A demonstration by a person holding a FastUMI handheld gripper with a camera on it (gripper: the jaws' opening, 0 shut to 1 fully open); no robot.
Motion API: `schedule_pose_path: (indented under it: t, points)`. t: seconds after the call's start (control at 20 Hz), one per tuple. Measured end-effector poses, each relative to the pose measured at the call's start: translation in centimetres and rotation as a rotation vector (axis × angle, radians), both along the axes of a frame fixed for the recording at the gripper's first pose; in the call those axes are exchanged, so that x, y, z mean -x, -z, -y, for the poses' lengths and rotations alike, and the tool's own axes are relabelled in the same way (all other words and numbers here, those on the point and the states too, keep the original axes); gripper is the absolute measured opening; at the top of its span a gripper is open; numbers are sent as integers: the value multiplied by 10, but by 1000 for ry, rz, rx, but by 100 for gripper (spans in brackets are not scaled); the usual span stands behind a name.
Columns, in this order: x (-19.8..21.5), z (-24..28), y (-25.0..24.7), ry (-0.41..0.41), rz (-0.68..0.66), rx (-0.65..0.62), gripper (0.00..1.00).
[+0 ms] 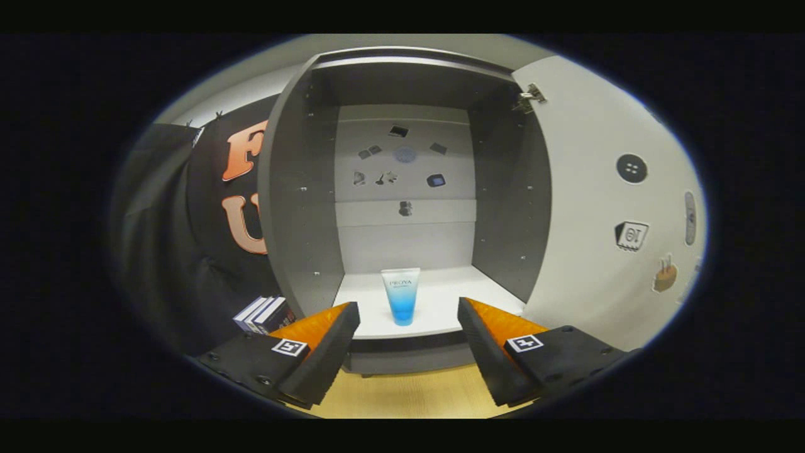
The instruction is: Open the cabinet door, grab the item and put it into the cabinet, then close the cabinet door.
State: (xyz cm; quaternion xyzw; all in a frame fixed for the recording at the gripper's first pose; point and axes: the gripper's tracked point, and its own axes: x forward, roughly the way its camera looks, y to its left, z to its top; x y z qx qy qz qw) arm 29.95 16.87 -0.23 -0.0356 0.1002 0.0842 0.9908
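The grey cabinet stands open straight ahead, its door swung wide to the right with a hinge at the top. A white-and-blue tube stands upright on its cap near the front of the white cabinet floor. My gripper is open and holds nothing. Its fingertips are just in front of the cabinet's front edge, one on each side of the tube, which stands a little beyond them and apart from both.
Small stickers dot the cabinet's back wall and the inside of the door. A few books stand left of the cabinet by the black cloth wall. A light wooden tabletop lies under the fingers.
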Motion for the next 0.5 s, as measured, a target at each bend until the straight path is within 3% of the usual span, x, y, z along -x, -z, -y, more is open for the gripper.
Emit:
schedule_pose_path:
  t: [0.2, 0.5]
  points:
    - [50, 25, 12, 62, 4, -52, 100]
    - [118, 75, 18, 163, 33, -13, 100]
